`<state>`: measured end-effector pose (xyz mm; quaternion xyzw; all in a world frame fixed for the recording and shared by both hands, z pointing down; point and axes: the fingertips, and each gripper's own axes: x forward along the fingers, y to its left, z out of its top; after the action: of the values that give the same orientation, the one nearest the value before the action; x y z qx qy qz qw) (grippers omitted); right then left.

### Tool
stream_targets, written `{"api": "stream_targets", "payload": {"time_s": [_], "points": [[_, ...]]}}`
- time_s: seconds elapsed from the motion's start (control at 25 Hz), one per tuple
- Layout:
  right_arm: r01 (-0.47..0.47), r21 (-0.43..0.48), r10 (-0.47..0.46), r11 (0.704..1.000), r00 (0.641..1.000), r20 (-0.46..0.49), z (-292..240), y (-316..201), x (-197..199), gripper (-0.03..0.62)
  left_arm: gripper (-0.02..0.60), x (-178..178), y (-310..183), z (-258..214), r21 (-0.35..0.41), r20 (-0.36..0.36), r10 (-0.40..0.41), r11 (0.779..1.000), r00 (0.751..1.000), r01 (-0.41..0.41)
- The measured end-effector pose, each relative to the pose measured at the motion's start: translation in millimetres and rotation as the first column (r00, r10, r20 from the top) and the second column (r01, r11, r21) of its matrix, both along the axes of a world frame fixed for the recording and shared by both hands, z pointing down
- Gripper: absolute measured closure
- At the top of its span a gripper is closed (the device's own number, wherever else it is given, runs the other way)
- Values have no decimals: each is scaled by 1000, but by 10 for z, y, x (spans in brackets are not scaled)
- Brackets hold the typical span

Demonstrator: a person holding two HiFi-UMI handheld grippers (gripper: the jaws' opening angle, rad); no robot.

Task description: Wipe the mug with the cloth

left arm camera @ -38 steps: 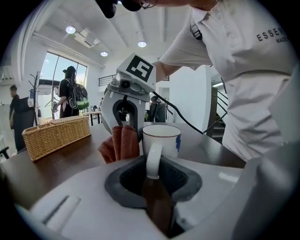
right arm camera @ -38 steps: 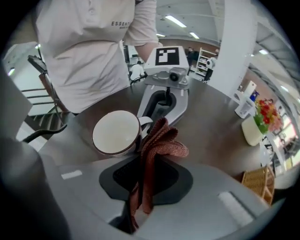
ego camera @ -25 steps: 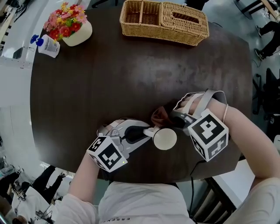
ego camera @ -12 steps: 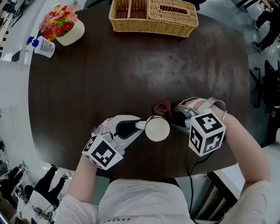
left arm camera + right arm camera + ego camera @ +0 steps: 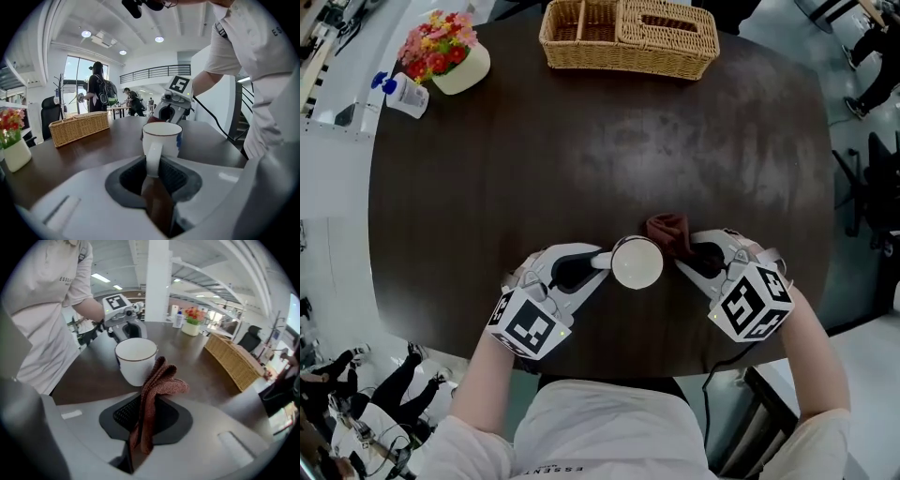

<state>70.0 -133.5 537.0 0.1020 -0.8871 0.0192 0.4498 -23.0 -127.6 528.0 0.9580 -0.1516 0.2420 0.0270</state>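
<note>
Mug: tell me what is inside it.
From the head view, the mug shows only a bare white interior, nothing in it. Both gripper views hide its bottom behind the wall.

Pretty bright overall, with ceiling spots and a big window lighting the room. The dark counter (image 5: 581, 150) has a hazy pale sheen in the middle (glare from overhead). Both claw views are heavy fisheye with black vignetted corners, and the near claw bodies look soft.
</note>
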Motion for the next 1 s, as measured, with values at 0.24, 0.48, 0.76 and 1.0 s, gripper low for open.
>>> {"api": "stream_targets", "payload": {"time_s": [0.24, 0.48, 0.76, 1.0], "points": [[-237, 7, 235, 971, 966, 110, -167, 26, 145, 510, 503, 94, 62, -42, 109, 31, 160, 981, 987, -162], [-334, -93, 345, 938, 926, 152, -146, 262, 228, 510, 502, 174, 129, -51, 80, 16, 297, 951, 955, -298], [-534, -173, 559, 827, 815, 154, -88, 212, 353, 510, 513, 255, 144, -124, 33, -56, 259, 966, 964, -258], [-597, -190, 624, 779, 765, 156, -97, 172, 462, 510, 514, 323, 83, -344, 15, -173, 187, 982, 967, -187]]}}
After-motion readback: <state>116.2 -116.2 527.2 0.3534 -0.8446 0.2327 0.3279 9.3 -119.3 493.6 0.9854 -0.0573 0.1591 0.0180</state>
